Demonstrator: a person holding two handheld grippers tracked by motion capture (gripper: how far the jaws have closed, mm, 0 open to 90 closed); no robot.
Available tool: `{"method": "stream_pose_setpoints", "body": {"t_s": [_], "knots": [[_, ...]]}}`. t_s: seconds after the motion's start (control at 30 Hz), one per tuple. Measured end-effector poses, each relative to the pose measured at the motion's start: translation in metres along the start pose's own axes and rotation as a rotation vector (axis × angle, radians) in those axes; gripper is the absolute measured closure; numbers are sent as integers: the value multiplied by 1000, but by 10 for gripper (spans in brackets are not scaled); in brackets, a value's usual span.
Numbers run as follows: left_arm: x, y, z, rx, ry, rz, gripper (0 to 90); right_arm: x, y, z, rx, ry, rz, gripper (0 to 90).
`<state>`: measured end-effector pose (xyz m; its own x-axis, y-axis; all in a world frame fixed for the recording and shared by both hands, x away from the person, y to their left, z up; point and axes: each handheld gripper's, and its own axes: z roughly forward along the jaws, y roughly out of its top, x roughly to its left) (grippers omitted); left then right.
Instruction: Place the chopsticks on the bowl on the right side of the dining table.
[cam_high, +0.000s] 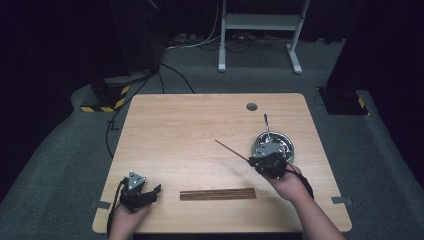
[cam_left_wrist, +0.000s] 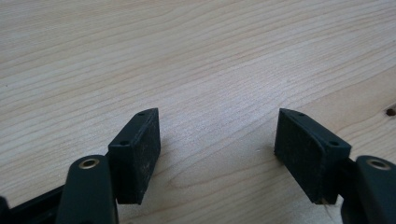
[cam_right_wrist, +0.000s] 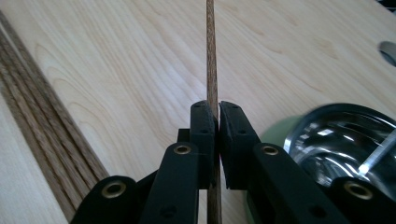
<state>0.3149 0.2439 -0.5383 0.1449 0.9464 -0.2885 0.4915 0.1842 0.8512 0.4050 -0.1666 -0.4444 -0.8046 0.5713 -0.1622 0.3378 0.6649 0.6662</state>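
Blurring near its tip, stick (cam_high: 231, 150) clamped by right tongs (cam_high: 254, 161).

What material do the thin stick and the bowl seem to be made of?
The stick looks like dark brown wood, matt, with fine lengthwise grain. The bowl looks like polished metal, probably steel: its inside is shiny and throws bright reflections.

A pale wooden tabletop (cam_high: 190, 135) stands on grey carpet (cam_high: 60, 165) in a dark room, with a white metal frame (cam_high: 260, 30) and trailing cables (cam_high: 200, 42) beyond
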Motion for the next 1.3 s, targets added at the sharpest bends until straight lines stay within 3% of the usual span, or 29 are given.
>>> {"method": "stream_pose_setpoints", "body": {"t_s": [0.23,0.63,1.07,1.3], "knots": [[0,0,0,2,0,1,311,-23,-8,-13,2,-46,28,839],[1,0,0,5,-2,10,311,-52,-23,-13,32,-83,69,839],[1,0,-1,8,-1,12,311,-80,-26,-5,45,-63,81,839],[1,0,-1,11,1,15,312,-86,-29,-1,55,-60,87,839]]}}
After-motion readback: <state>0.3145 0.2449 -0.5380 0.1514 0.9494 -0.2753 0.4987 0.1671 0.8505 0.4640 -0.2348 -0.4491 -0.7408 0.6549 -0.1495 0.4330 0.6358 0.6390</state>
